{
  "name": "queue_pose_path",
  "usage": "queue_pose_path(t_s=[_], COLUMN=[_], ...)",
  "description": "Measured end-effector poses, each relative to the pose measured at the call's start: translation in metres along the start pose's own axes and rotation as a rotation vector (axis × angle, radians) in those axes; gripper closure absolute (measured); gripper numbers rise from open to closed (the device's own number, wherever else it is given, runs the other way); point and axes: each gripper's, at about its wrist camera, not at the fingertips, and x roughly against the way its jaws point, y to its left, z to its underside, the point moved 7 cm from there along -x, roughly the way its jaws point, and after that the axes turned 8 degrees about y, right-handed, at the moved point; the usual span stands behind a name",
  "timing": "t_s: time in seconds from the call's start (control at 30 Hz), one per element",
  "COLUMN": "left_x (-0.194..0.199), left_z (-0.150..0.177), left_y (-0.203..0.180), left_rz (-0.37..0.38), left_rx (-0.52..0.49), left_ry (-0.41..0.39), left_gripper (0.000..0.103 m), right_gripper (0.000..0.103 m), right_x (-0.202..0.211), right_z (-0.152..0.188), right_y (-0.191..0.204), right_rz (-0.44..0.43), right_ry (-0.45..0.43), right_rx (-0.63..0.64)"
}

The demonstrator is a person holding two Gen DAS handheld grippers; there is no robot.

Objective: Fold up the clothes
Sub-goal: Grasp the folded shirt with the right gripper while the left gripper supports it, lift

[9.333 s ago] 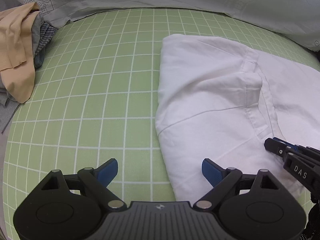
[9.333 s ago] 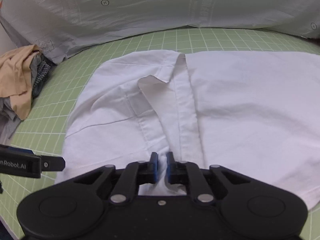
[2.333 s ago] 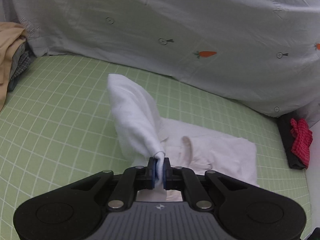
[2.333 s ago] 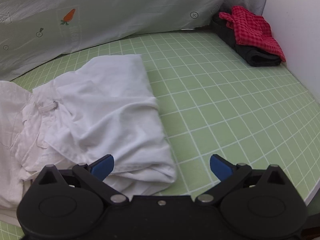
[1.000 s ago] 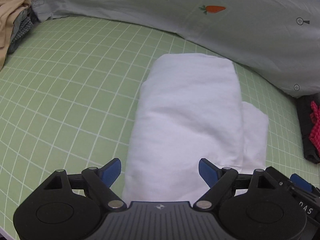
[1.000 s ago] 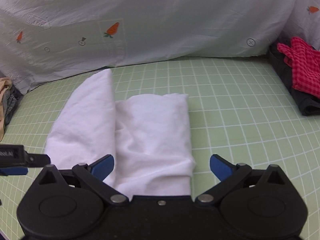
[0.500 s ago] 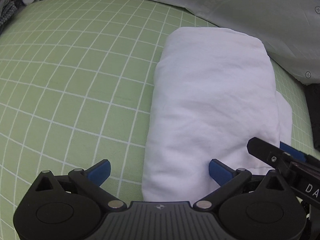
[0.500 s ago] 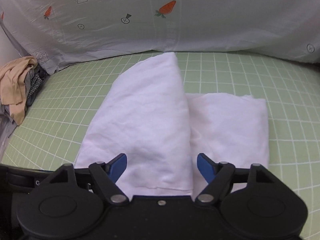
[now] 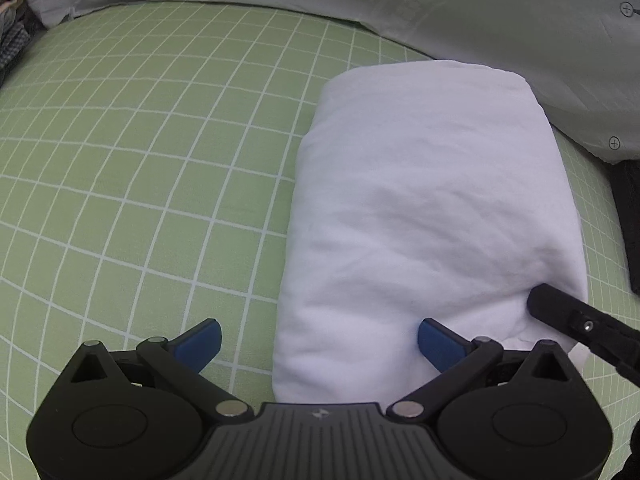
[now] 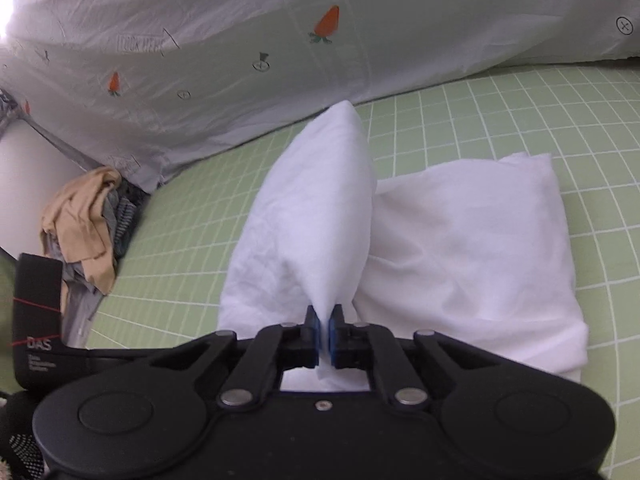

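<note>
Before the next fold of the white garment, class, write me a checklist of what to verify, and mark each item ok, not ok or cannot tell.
1. Right tool shut on the white garment: ok, cloth pinched between the blue pads.
2. Left tool gripping cloth: not ok, it is open, straddling the near edge of the garment.
3. Green grid mat bare to the left of the garment: ok.
4. Pile of clothes apart from the garment: ok.
5. Lower layers lying flat: cannot tell, hidden under the raised flap.
</note>
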Motion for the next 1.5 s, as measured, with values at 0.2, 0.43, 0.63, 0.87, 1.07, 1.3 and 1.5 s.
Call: queue_pose_path(t_s=[0.2,0.43,0.63,0.87,1.07,1.3,1.5], left_x=[0.052,0.034,-0.013,-0.022,-0.042,-0.051,-0.060], left_z=[-0.016,-0.011,0.000,-0.009,-0.020,-0.021,-0.027], left_y=[-0.046,-0.085,-0.062,-0.074,-0.087,-0.085,-0.078], left_rz=[0.093,-0.014,-0.016,0.016,0.072,0.125,0.180], left_rx=[-0.105,-0.195,-0.120,-0.144,-0.146,-0.110,-0.043], left_ry=[-0.127,-0.107,0.020,0.045,0.082,0.097,0.127], left_gripper=[0.000,0.000,0.000,0.000,0.000,0.000,0.000], right_gripper=[0.099,0.093,0.071,0.023,0.011,0.001,0.008], right_x=[0.073,0.085,0.057,0.030,0.009,-0.007,-0.011], right_z=[-0.030,-0.024,-0.006,0.008,0.004,0.001,0.003], right_y=[0.009,-0.070,-0.112,-0.145,-0.148,-0.149,-0.137], right_rz=[-0.075,0.163,0.187,0.170,0.136,0.110,0.097], right_ry=[-0.188,-0.197,-0.107,-0.025,0.013,0.015,0.014], right_rx=[-0.044,-0.032,-0.157,-0.300,-0.324,-0.387,-0.375])
